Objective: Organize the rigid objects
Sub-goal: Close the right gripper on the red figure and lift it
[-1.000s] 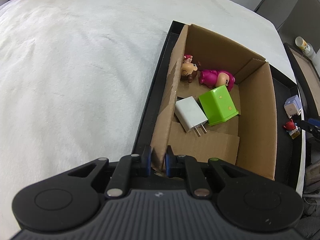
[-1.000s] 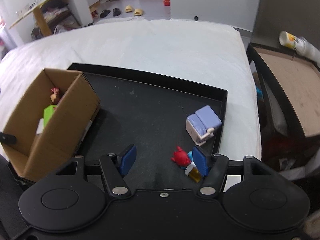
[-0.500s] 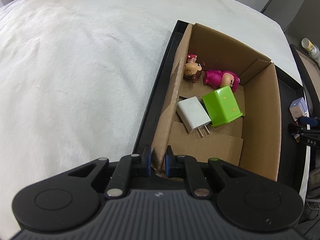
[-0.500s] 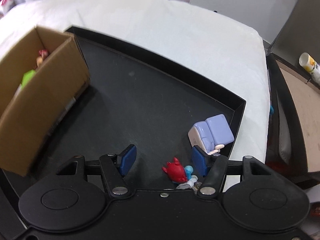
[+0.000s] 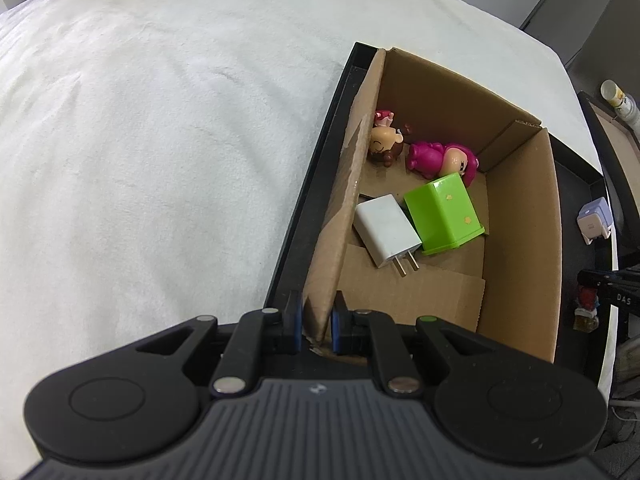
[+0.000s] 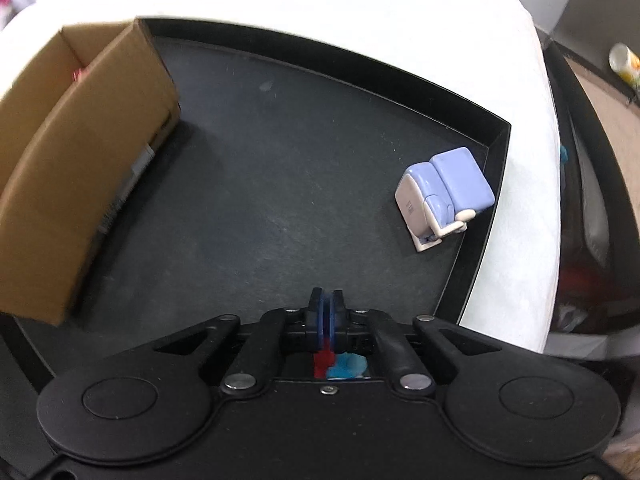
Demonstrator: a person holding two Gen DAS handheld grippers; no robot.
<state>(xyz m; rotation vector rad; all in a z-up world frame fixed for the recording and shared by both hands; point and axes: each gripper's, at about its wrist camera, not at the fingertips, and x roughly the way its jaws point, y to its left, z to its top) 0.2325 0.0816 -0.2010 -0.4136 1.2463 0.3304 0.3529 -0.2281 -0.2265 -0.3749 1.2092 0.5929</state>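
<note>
- Cardboard box sat in black tray, ahead-left of right gripper; left gripper was clamped on its near wall.
- Purple toy lay ahead-right, loose.
- Red-blue figurine was pinched in right tongs.
- Step looked like pick done; next: carry left, release over box.

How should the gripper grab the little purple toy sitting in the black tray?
Probably come from above and pinch the purple toy across its two flat outer faces. It lies near the black tray wall, so a sideways approach from that side looks cramped. Avoid the thin cream base sticking out; it seems too small to hold.
</note>
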